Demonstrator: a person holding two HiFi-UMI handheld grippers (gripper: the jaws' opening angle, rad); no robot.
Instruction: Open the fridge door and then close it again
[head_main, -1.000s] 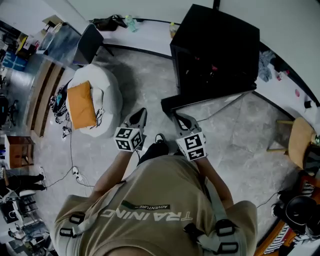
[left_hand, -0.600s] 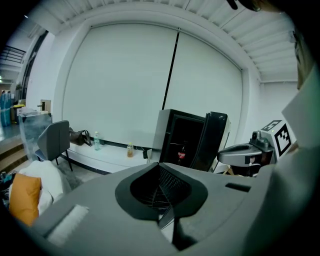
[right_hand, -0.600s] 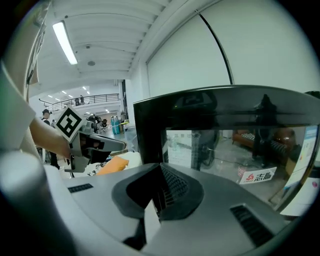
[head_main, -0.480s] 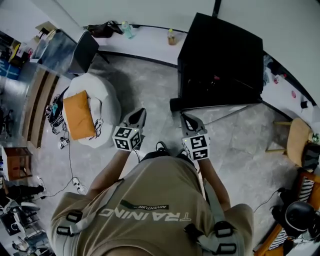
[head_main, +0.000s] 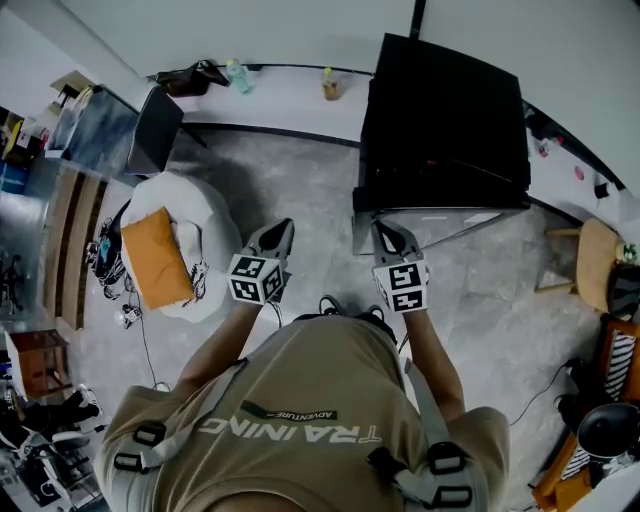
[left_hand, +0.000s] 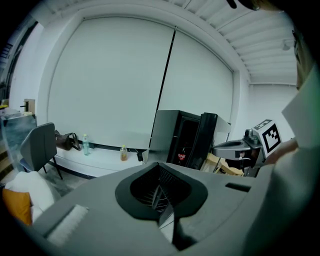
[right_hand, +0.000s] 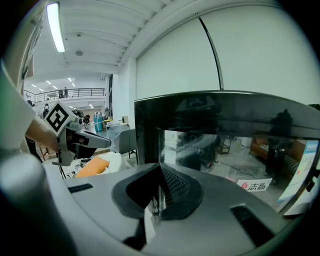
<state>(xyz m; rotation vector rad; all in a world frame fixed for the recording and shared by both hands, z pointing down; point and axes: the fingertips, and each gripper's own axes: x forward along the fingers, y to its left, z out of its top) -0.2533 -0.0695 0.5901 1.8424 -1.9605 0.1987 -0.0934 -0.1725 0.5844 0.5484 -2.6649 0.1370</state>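
Both tongs pressed together, empty, in front of the fridge.

My left tongs (head_main: 281, 228) and right tongs (head_main: 386, 230) point to 12 o'clock side by side, each with its jaws squeezed together on nothing. The right tips sit just at the near-left corner of the fridge door (head_main: 440, 218); I cannot tell whether they touch it. The black fridge (head_main: 445, 110) stands at 1 o'clock. A white beanbag (head_main: 200, 200) with an orange cushion (head_main: 155, 258) lies at 9 o'clock.
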